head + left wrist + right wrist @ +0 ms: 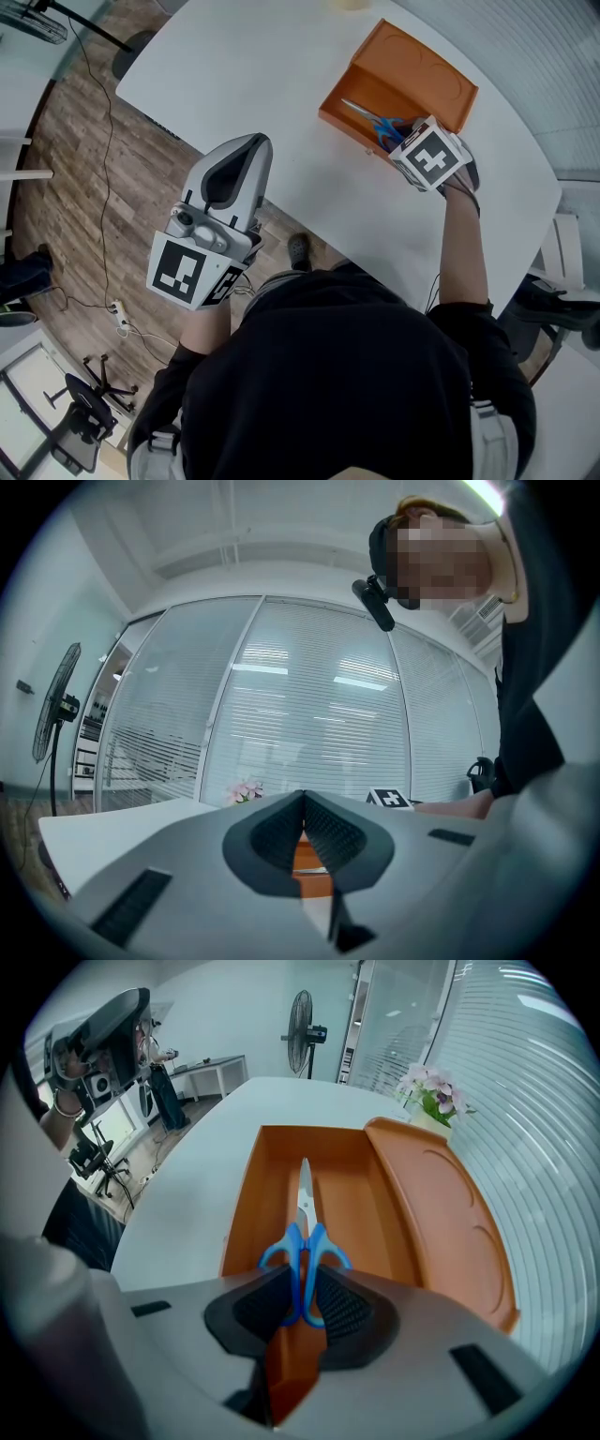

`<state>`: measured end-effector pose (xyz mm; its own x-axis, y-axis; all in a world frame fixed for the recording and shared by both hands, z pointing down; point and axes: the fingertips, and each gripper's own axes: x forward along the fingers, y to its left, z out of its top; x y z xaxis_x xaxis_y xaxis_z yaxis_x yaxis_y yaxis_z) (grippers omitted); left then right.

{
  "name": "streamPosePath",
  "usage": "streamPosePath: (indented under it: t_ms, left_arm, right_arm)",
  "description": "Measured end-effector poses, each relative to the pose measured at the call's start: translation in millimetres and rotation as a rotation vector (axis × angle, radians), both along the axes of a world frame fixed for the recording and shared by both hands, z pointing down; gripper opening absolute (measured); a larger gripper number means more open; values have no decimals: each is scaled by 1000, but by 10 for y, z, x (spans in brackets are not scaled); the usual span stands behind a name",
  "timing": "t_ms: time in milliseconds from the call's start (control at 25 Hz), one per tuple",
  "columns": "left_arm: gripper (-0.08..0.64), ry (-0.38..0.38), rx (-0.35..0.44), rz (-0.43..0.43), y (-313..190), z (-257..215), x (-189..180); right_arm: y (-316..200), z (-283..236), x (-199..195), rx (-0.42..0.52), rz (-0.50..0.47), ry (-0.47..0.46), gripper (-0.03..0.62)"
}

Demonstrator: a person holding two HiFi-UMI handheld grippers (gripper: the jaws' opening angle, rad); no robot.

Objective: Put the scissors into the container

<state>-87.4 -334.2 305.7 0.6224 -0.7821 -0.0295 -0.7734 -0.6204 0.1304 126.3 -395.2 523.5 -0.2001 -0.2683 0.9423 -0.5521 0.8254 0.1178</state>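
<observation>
Currently we find the right gripper pinching the blue-handled scissors, blades down in the orange container, the left gripper idle with jaws pressed together; we judge the next move a plain release.

Head view looks steeply down onto the table and box; right gripper view hangs close over that box, facing down its length; left gripper view looks level toward blinds, perhaps catching the box low down.
</observation>
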Motion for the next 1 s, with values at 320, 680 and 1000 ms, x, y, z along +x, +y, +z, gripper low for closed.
streamPosePath:
  t_ms: [320,680,1000]
  left_arm:
    - [12,-6,5,6,63,-52,36]
    - [12,-2,16,23,28,-84,119]
    - [12,0,13,15,40,-76,81]
  right_arm:
    - [56,8,8,-20,-17,12,89]
    - [30,56,79,-24,-10,64,89]
    - [35,77,86,-37,-9,75,89]
